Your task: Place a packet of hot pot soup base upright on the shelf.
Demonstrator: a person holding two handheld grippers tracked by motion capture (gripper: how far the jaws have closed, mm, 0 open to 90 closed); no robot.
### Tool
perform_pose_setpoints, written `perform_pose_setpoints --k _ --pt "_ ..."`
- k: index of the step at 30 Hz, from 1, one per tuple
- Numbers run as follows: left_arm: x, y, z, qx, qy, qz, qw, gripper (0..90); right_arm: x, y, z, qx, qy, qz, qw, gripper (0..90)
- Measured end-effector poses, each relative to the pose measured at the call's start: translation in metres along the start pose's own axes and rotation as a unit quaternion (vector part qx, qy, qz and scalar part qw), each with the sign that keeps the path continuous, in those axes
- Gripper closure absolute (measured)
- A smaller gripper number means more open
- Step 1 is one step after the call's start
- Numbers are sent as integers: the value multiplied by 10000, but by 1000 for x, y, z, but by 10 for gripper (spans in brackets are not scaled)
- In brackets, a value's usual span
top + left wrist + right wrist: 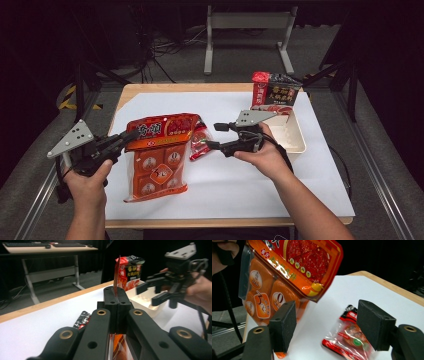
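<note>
The surface (225,185) carries everything in hand, and most of the work looks unfinished. The orange bag (159,150), the largest item, hangs lifted with its top edge pinched flat in the left tool (131,135), whose jaws are shut tight on the film; its lower end seems to rest on the surface. The white tray (295,135) sits just behind the right tool, with a dark packet (274,90) standing at its far end. The small red packet (348,340) lies flat directly ahead of the right tool (325,327), between its wide-open jaws but not yet touched. Picking it up is probably next; where the bag should go, I cannot tell.
</note>
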State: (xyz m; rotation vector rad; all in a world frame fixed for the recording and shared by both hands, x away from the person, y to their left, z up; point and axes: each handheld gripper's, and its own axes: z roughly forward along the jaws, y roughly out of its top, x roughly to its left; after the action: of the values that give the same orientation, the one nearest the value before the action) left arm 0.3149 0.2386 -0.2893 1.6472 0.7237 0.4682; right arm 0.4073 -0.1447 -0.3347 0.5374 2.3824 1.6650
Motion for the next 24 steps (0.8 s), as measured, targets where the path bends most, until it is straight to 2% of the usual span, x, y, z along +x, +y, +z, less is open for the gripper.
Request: perform_pose_setpoints --k 1,2,3,4,15,19,21,24 --pt "0 0 0 0 0 0 10000 900 0 0 0 0 0 0 10000 331" --pt "-2 1 -1 -4 -22 16 10000 900 2 0 8 -14 136 38 9999 331" --pt "-3 1 -1 -10 -39 22 10000 900 2 0 8 -14 136 38 9999 331" --pt "-4 1 -1 1 -53 44 10000 900 4 0 15 -24 230 46 9997 329" --pt "-13 6 0 -1 -293 163 9994 900 5 3 35 -242 547 178 9980 307" --pt "-13 6 0 -37 -490 166 9987 900 6 3 40 -266 657 217 9972 308" --pt "-15 7 0 -50 -543 197 9983 900 7 3 42 -294 746 256 9965 326" --pt "-17 8 1 -69 -572 237 9981 900 8 3 44 -351 926 253 9948 413"
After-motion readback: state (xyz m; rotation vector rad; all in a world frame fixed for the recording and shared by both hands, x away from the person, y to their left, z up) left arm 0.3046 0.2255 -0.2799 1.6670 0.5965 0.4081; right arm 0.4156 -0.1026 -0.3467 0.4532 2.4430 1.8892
